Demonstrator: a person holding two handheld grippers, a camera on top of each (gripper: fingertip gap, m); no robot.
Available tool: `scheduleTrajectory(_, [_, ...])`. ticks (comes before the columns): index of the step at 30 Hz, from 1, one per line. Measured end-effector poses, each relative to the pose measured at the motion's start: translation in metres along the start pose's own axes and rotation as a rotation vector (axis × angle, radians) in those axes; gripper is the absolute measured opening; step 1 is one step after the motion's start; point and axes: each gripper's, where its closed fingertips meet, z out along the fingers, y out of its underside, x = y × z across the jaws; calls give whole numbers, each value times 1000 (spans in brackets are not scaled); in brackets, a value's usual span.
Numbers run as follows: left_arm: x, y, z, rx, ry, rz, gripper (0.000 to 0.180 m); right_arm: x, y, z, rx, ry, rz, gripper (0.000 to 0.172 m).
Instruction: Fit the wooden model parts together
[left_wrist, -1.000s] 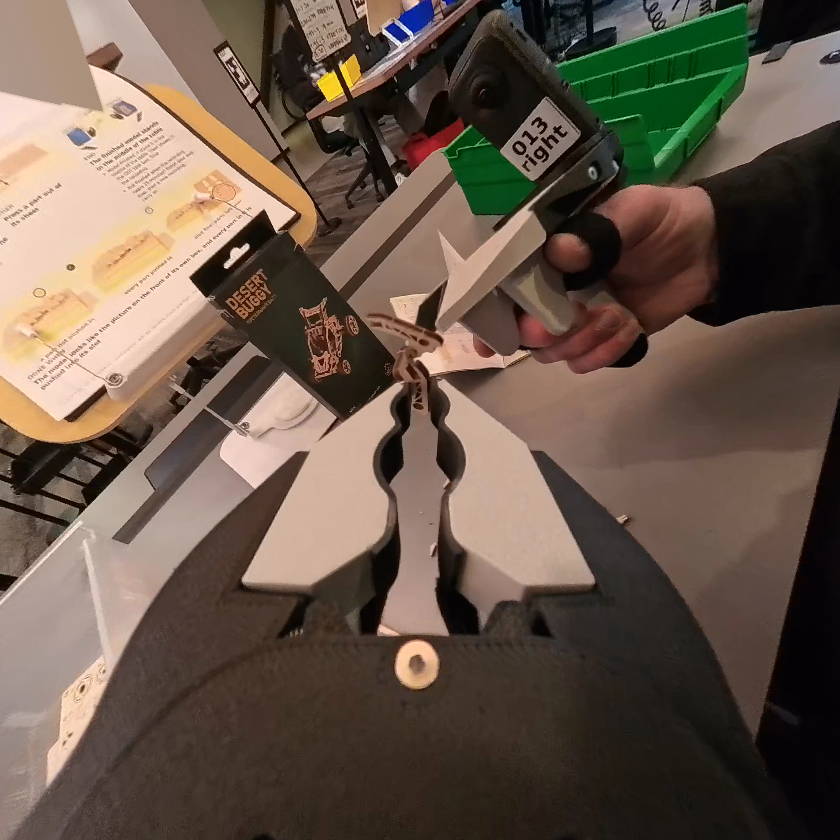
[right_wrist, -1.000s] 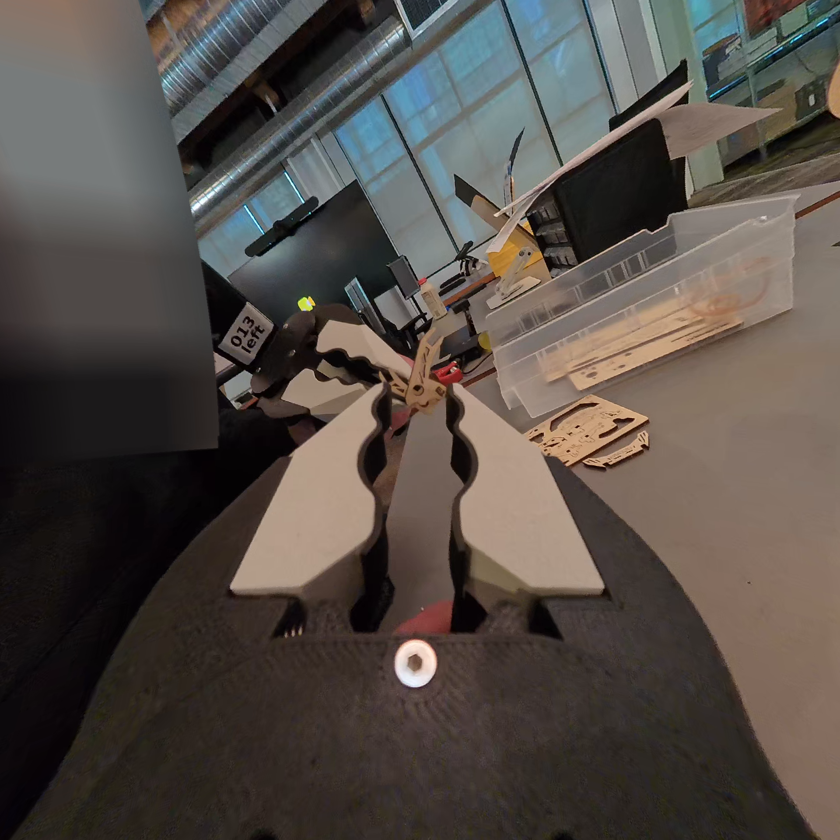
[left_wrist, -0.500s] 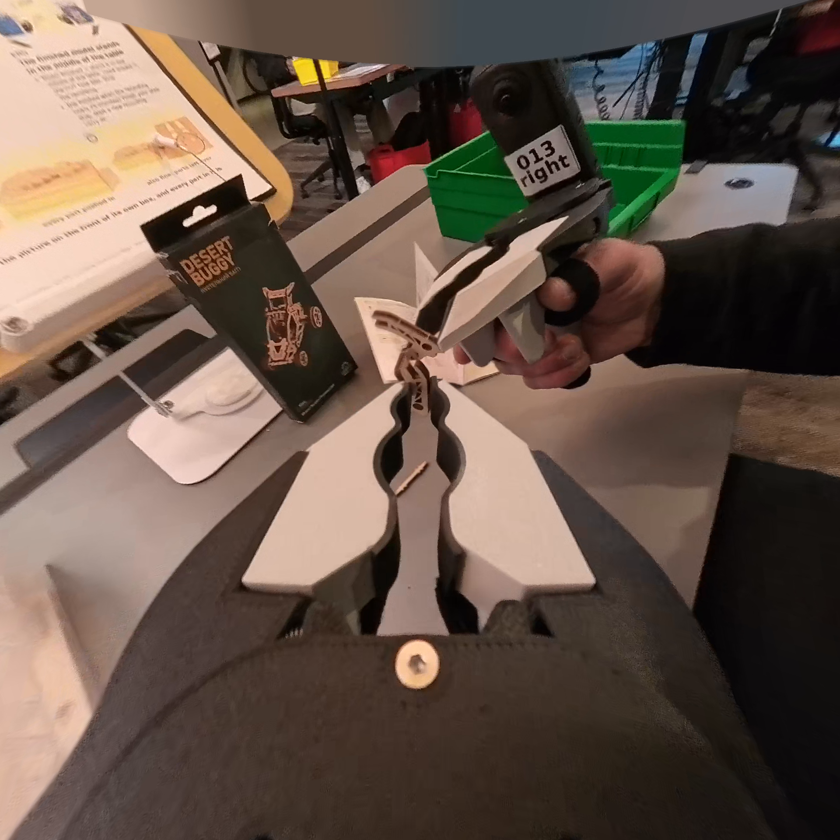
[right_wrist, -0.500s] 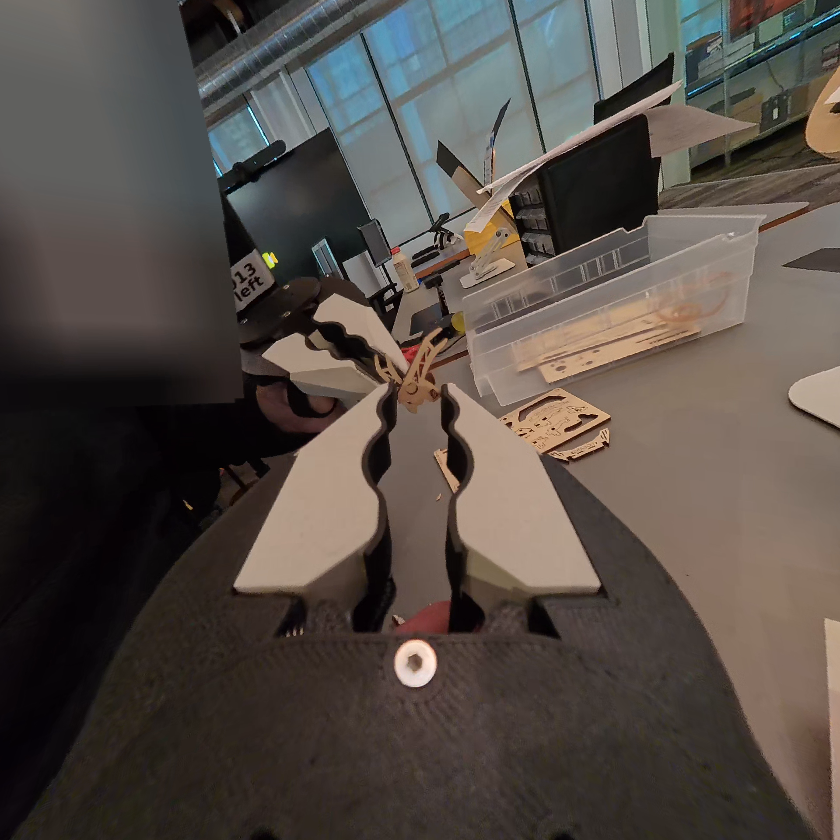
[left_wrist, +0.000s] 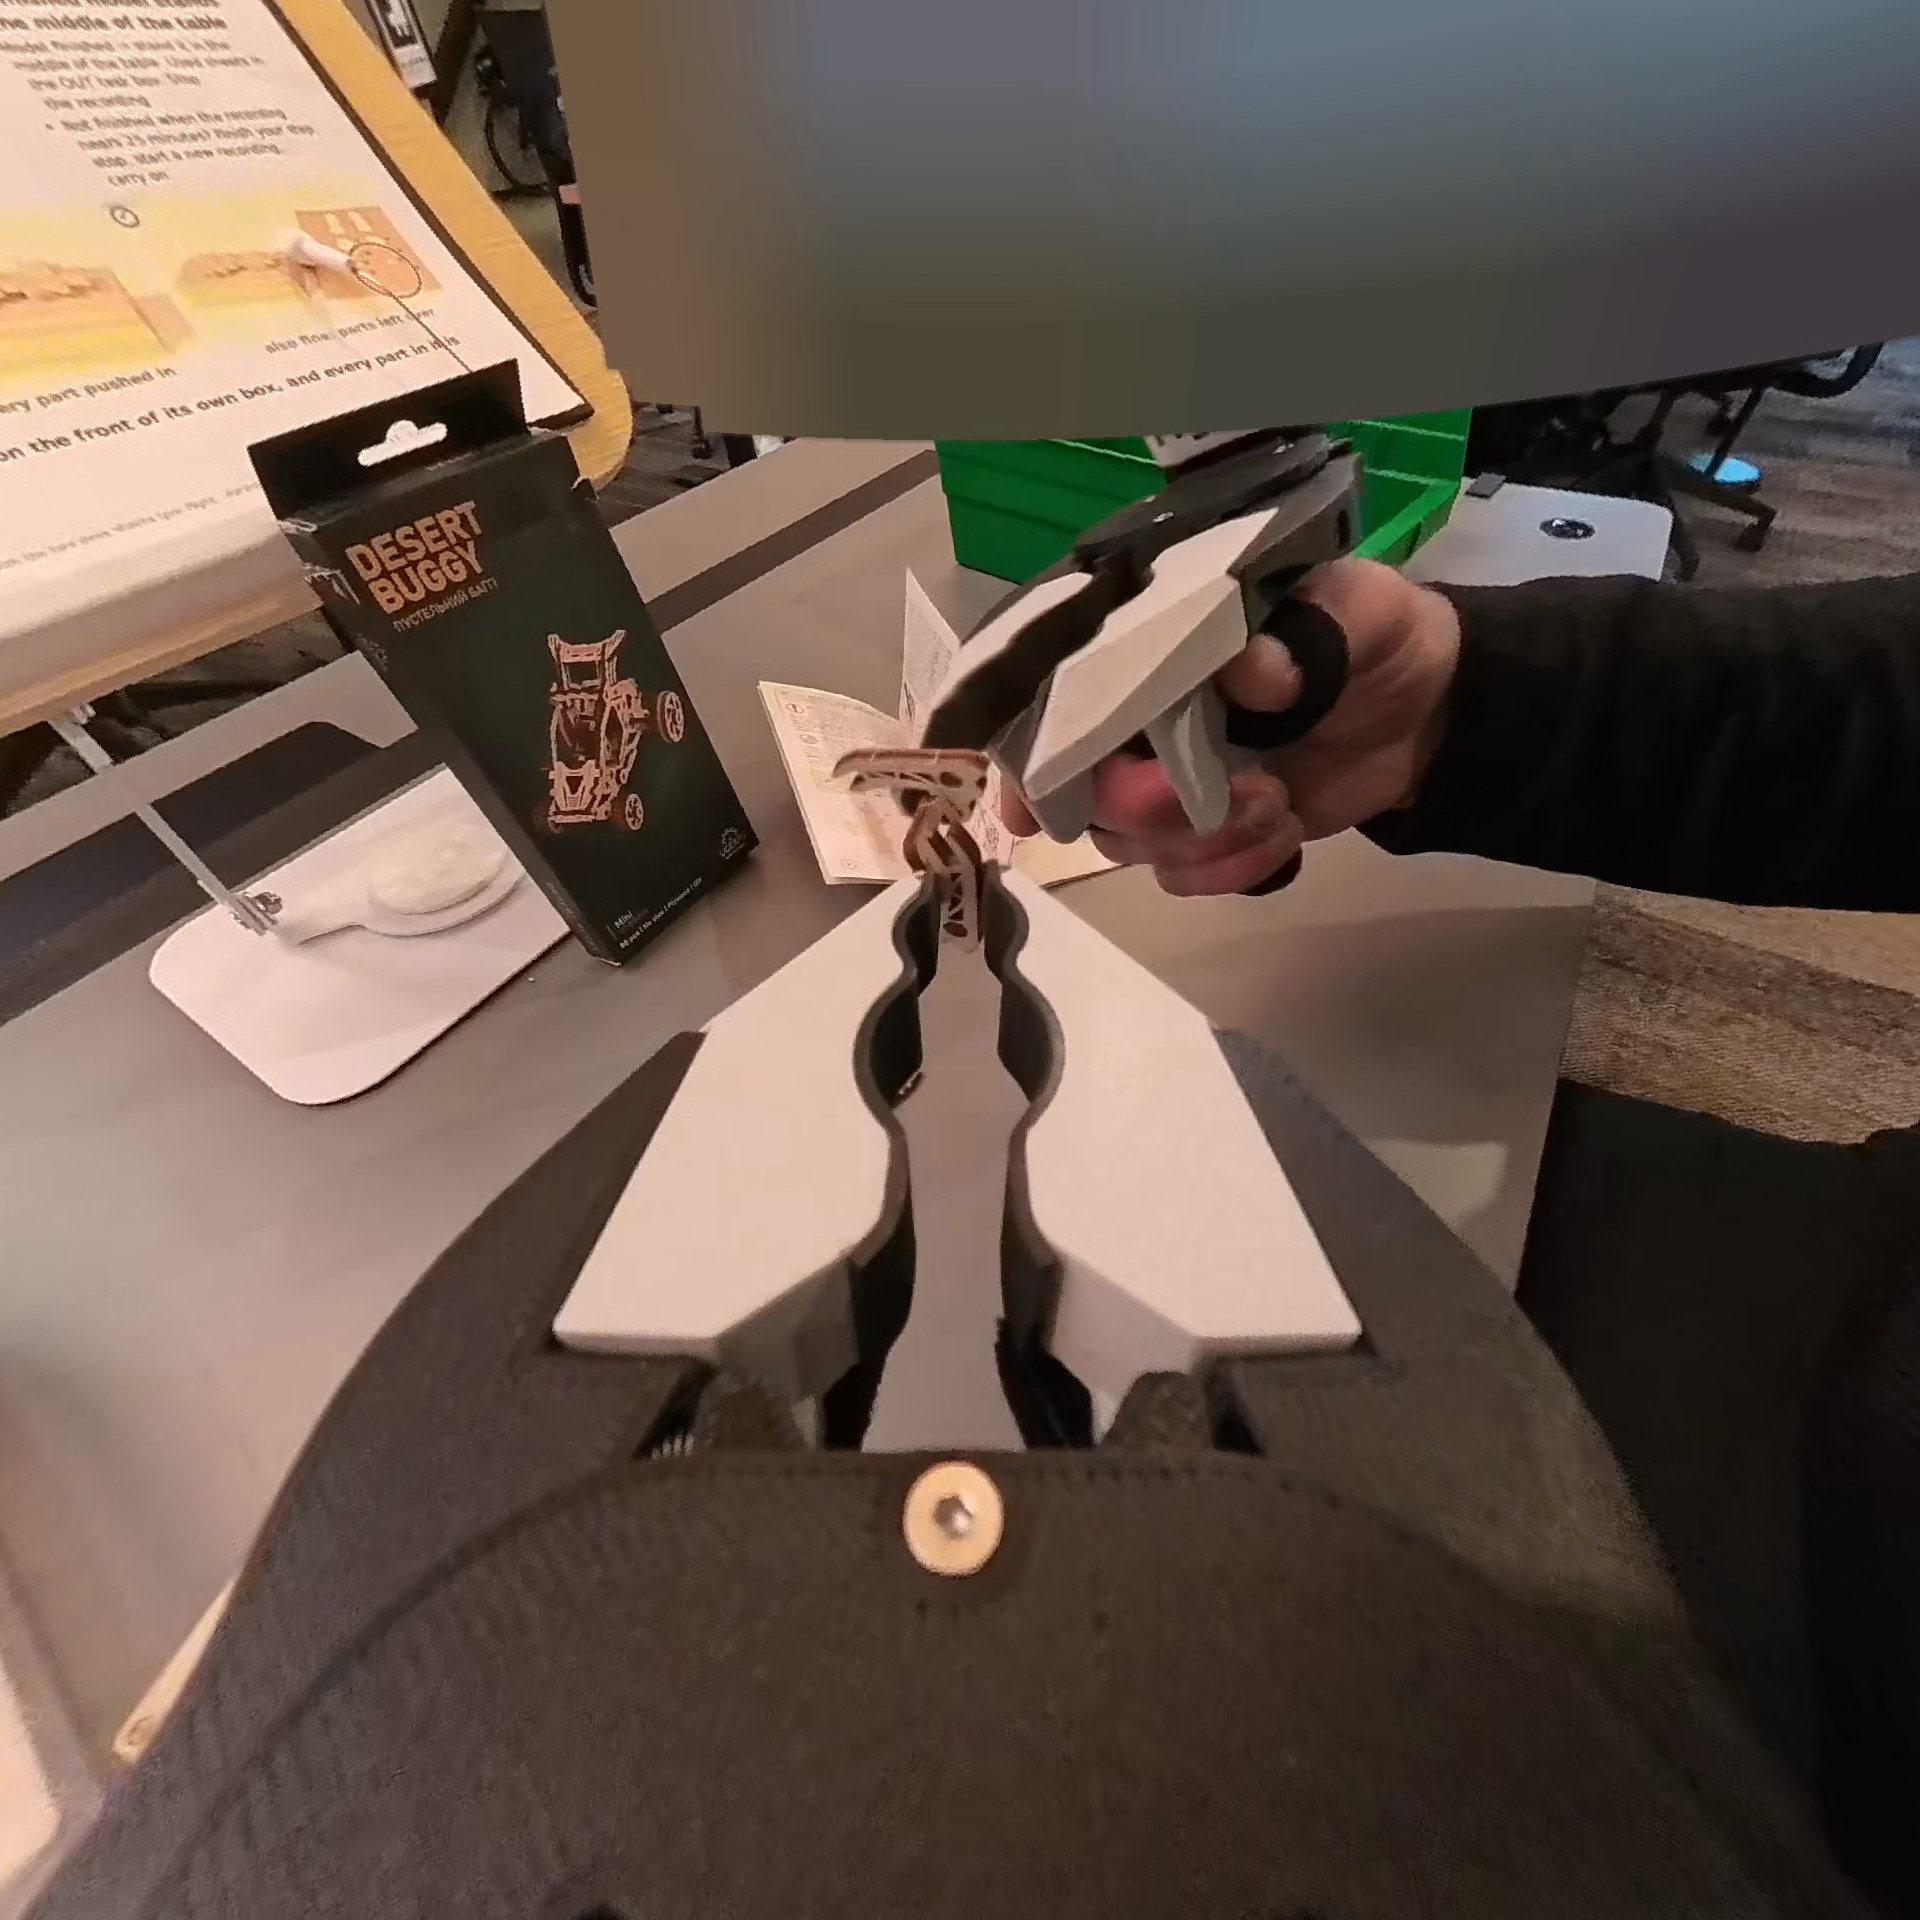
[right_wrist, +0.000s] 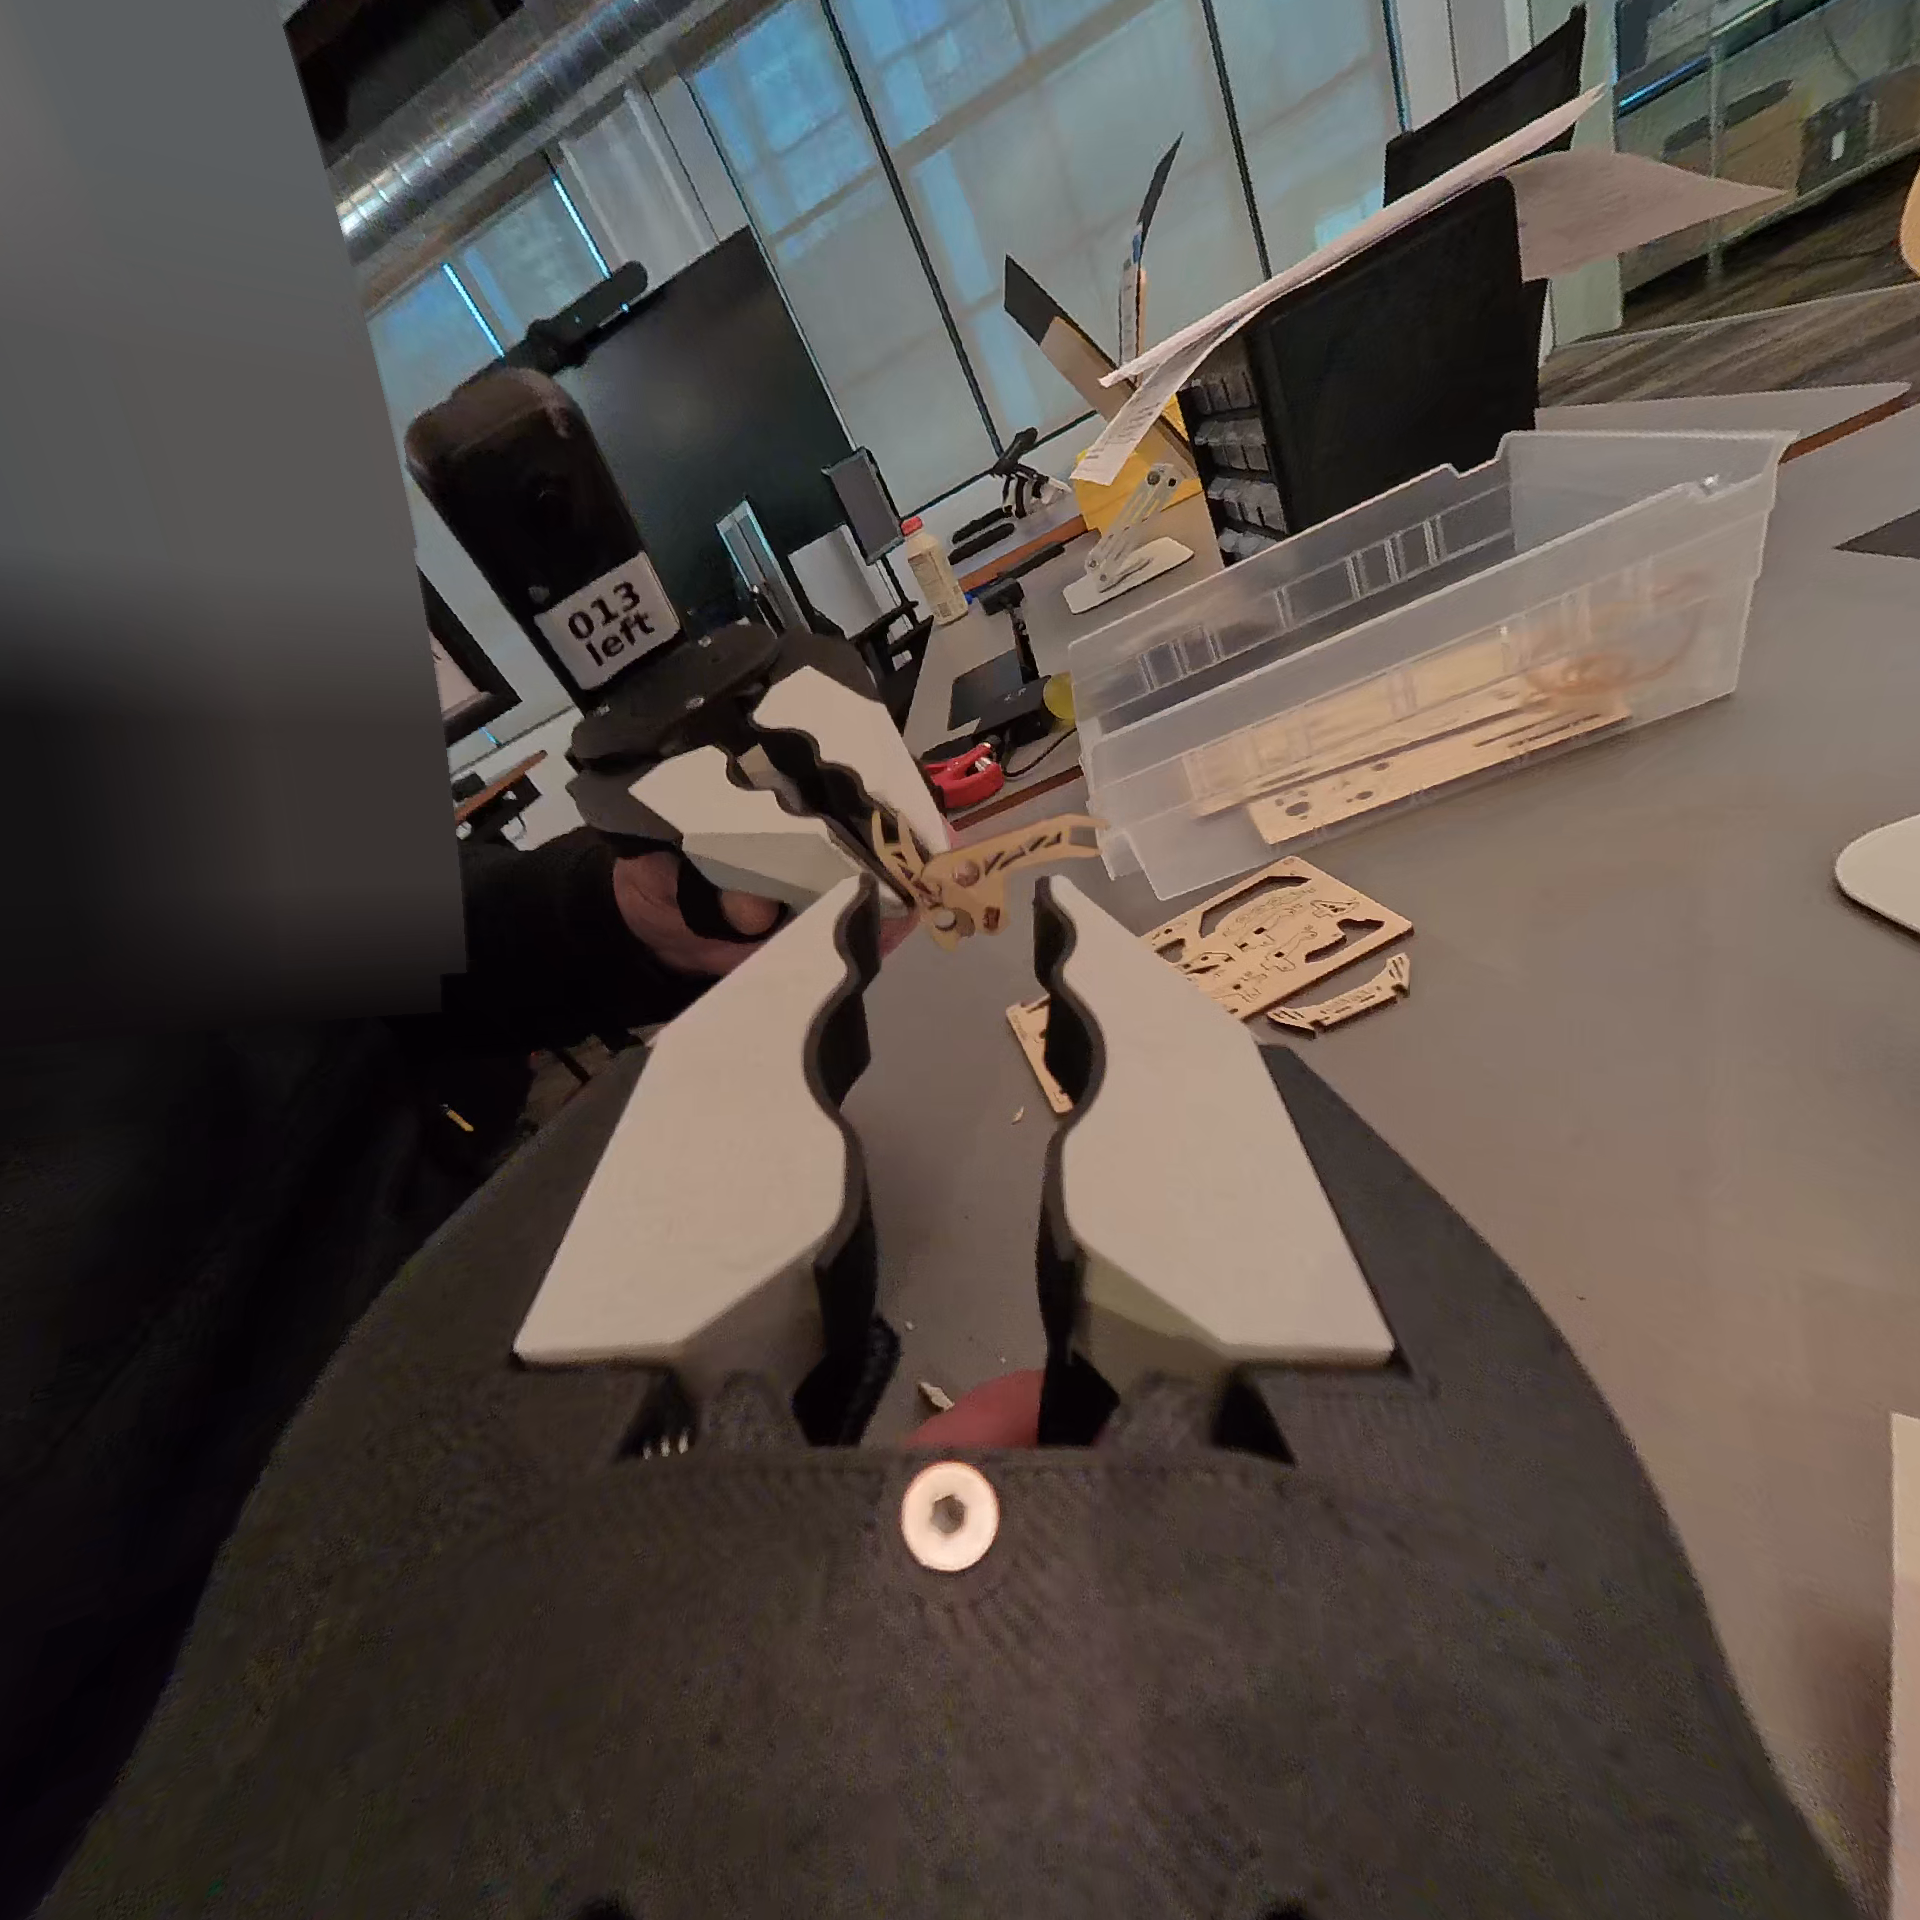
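My left gripper is shut on a small wooden assembly, a lattice arm. A curved arm is joined to its top. In the right wrist view the left gripper holds this assembly up in the air. My right gripper is open. Its fingertips stand on either side of the curved arm's joint with a gap to the wood. In the left wrist view the right gripper sits at the curved arm's right end, held by a hand.
A black model box stands on the grey table, with a folded leaflet and a green bin behind. A clear bin of wooden sheets, a part sheet and a loose curved part lie to the right. My two grippers' fingertips are within a few centimetres of each other.
My right gripper's jaws have opened and let go of the curved arm. The left gripper keeps its hold on the assembly. Both views have tilted down toward the table.
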Motion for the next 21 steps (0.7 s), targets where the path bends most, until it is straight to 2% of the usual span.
scheduleTrajectory(4, [1,1,1,-7,3,7,5,2,5,2,-37,3,15,29])
scheduleTrajectory(10, [-1,5,0,0,14,-12,6,5,0,2,-1,-4,58,26])
scheduleTrajectory(16, [2,11,2,-46,-7,112,6,12,3,7,-16,-19,192,27])
scheduleTrajectory(21, [3,16,4,-75,-23,138,6,13,1,6,5,-43,202,8])
